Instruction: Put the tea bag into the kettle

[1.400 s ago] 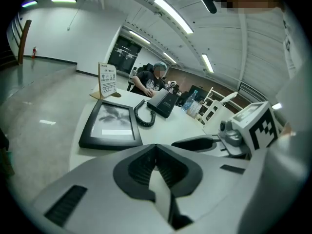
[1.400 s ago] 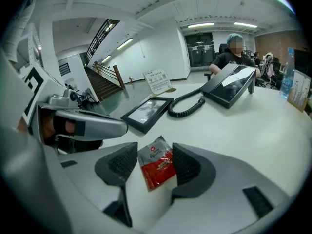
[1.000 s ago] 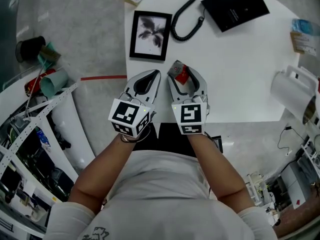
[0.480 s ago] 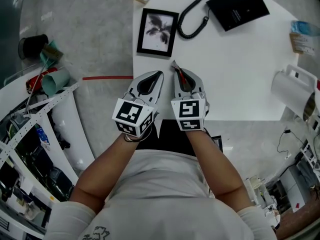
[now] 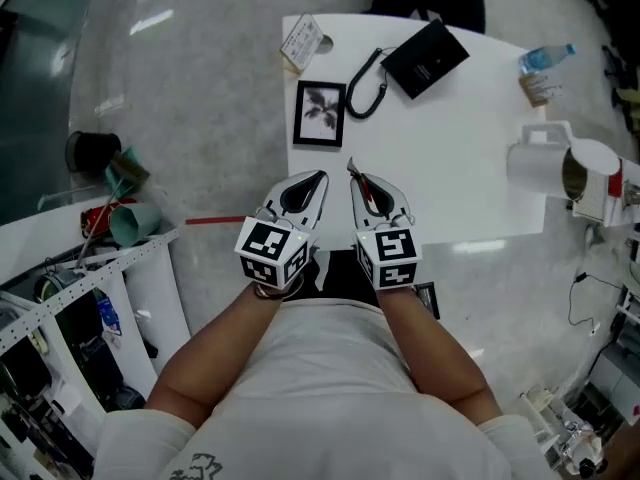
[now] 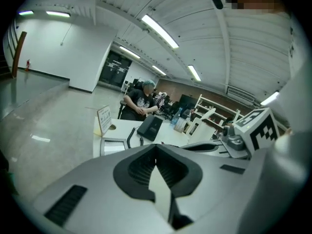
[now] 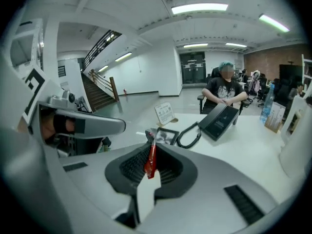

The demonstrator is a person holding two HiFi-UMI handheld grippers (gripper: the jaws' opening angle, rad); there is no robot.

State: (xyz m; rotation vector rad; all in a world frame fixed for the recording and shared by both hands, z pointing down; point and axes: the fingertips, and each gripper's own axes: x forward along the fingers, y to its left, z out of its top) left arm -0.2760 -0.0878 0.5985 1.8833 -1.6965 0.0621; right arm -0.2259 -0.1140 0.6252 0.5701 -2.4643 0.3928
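A red tea bag packet (image 5: 366, 192) is pinched between the jaws of my right gripper (image 5: 352, 172), which are closing on it. In the right gripper view the packet (image 7: 151, 158) stands on edge between the dark pads, its top sticking out past the tips. My left gripper (image 5: 322, 176) hovers just left of it, shut and empty; its tips meet in the left gripper view (image 6: 156, 148). Both are over the near left edge of the white table (image 5: 450, 148). The white kettle (image 5: 556, 168) stands at the table's far right, well away from both grippers.
A framed picture (image 5: 320, 114), a black desk phone (image 5: 425, 56) with coiled cord and a small sign card (image 5: 301, 41) lie beyond the grippers. A water bottle (image 5: 545, 58) sits at the back right. Cups and clutter (image 5: 120, 208) stand on the floor at left. A person (image 7: 225, 89) sits beyond the table.
The right gripper's jaws have gone from wide open around the tea bag to pinched on it. The left gripper stayed shut. The head view has pulled back, showing more of the table.
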